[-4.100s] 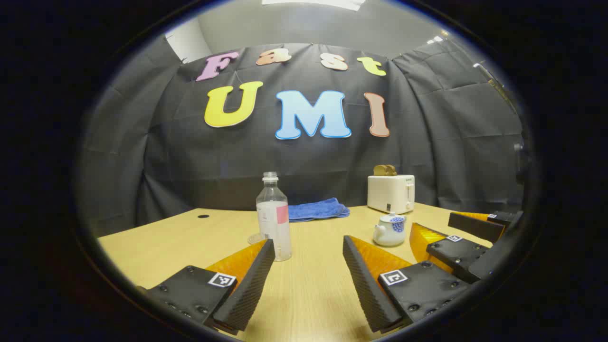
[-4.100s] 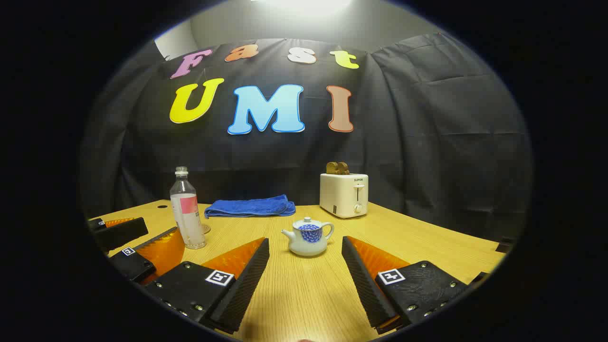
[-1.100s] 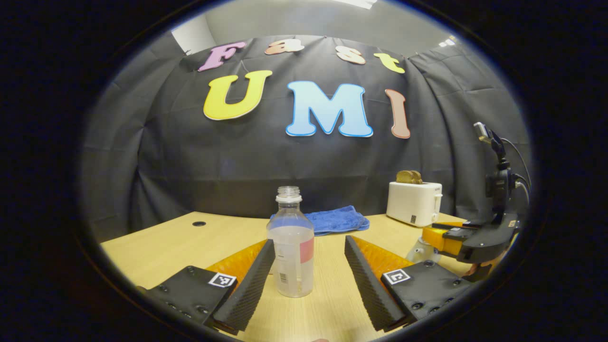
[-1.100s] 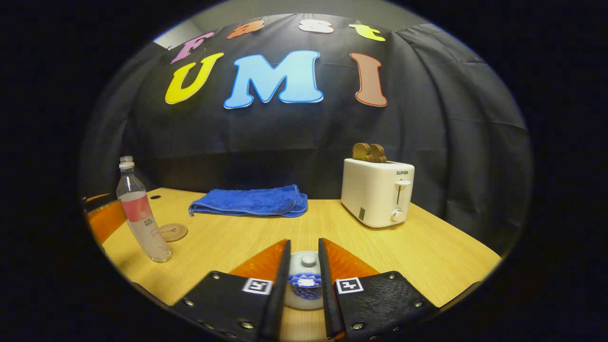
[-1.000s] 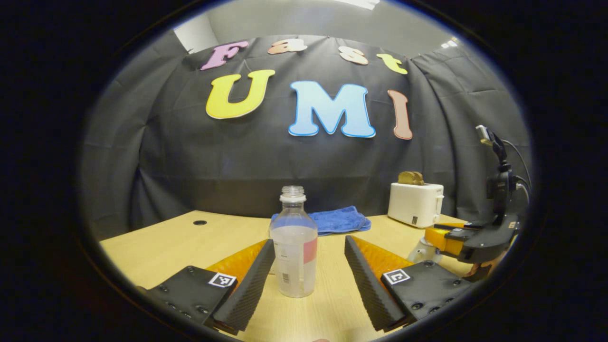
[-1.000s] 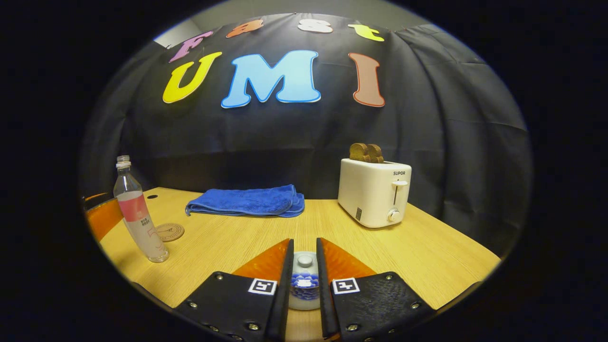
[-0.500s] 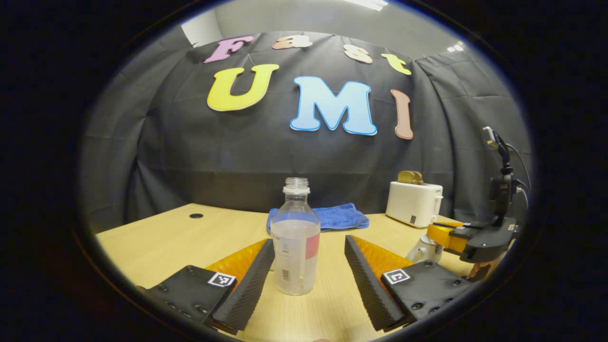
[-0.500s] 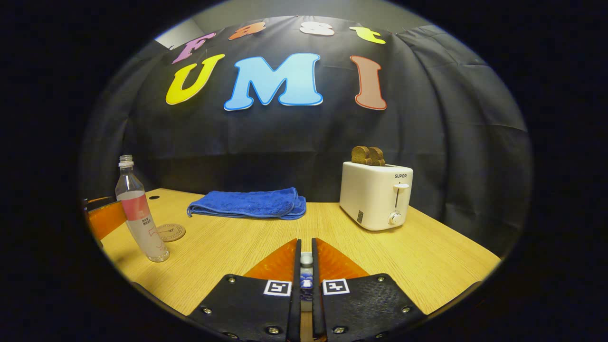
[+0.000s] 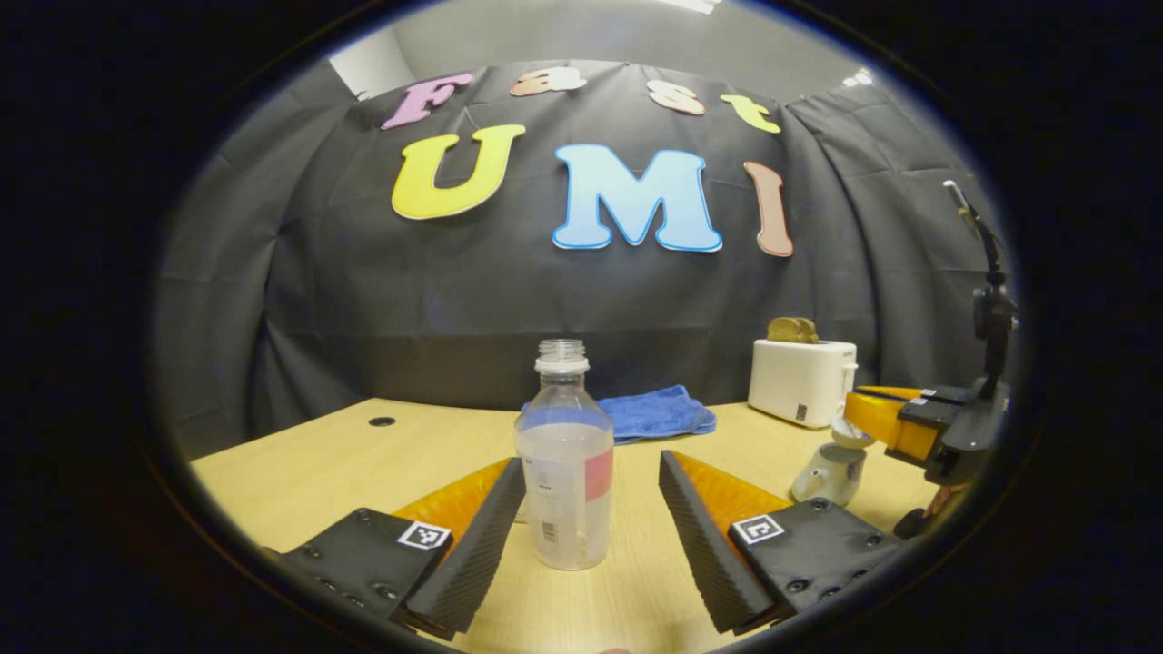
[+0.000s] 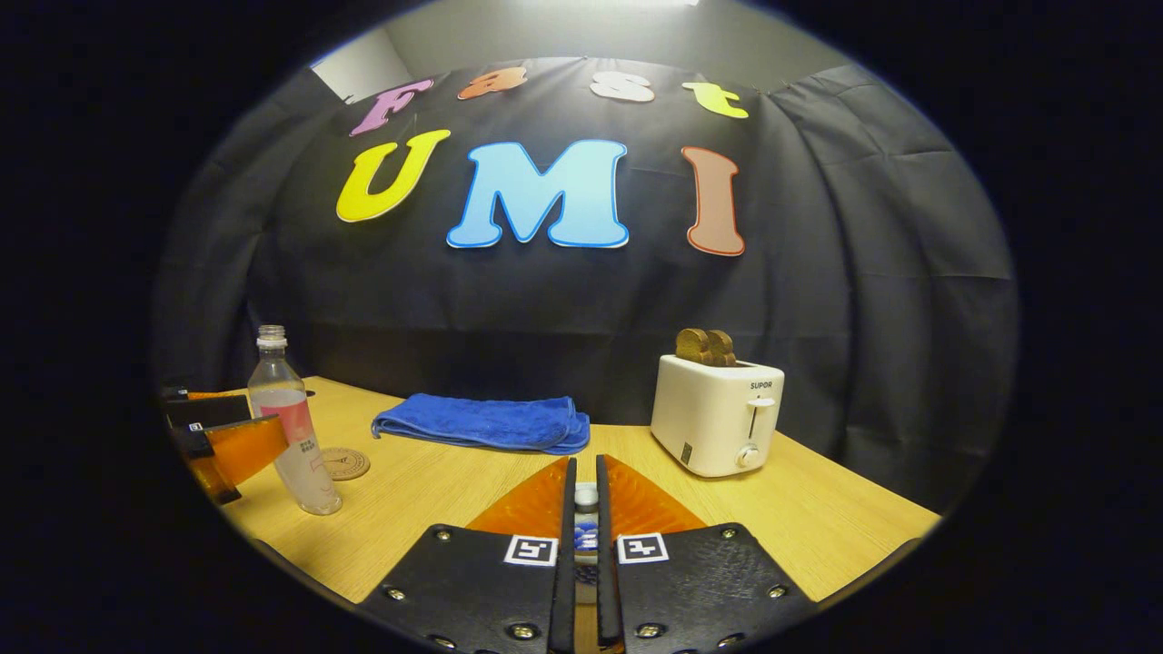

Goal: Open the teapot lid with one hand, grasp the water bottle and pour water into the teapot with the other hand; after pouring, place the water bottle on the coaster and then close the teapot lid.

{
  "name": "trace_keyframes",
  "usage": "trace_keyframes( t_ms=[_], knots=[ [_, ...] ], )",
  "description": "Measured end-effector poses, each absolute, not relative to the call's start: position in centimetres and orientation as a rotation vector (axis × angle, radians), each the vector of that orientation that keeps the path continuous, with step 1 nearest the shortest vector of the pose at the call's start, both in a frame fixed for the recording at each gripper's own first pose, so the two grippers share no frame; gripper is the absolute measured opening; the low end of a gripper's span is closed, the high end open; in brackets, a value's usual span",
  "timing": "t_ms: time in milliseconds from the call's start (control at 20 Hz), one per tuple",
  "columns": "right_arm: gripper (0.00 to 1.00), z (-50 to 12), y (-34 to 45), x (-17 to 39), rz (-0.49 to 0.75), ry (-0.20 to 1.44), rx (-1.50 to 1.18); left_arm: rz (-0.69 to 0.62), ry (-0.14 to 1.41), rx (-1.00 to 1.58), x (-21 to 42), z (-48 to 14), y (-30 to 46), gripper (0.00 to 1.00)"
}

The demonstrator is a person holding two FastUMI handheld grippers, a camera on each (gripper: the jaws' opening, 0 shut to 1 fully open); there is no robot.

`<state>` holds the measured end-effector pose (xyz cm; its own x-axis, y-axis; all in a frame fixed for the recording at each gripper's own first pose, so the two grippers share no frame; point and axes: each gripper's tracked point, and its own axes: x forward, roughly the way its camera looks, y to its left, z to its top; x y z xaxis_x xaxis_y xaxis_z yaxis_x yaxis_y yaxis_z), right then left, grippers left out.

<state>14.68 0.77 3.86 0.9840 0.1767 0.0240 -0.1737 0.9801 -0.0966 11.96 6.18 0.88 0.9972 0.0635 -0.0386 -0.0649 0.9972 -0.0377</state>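
A clear water bottle (image 9: 563, 463) with a pink label and no cap stands on the wooden table (image 9: 318, 463). It is between the fingers of my left gripper (image 9: 592, 463), which is open and not touching it. In the right gripper view my right gripper (image 10: 586, 463) is shut on the knob of the white-and-blue teapot lid (image 10: 586, 527). In the left gripper view the right gripper (image 9: 895, 422) holds the lid (image 9: 850, 434) just above the white teapot body (image 9: 818, 474). A round coaster (image 10: 343, 463) lies behind the bottle (image 10: 291, 427), with the left gripper (image 10: 227, 445) beside it.
A folded blue towel (image 10: 482, 422) lies at the back of the table. A white toaster (image 10: 718, 413) with two slices of bread in it stands at the back right. A small cable hole (image 9: 382, 421) is at the far left.
My right gripper closed on the teapot lid knob and has risen with it, lifting the lid off the pot. My left gripper stays open around the bottle, which has not moved.
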Motion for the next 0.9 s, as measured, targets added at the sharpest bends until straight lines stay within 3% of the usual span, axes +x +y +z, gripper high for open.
trace_keyframes(
  t_ms=[550,850,900],
  knots=[
    [0.1,4.6,1.9,13.7,0.239,-0.076,-0.101,0.133,0.07,-0.062,15.8,-1.5,8.8,1.0],
    [0.1,4.4,2.5,12.3,0.274,-0.057,-0.078,0.104,0.045,-0.006,17.4,-0.8,8.0,1.0],
    [0.1,4.3,2.7,11.7,0.28,-0.054,-0.083,0.104,0.038,-0.014,17.5,-0.9,8.2,0.96]
  ],
)
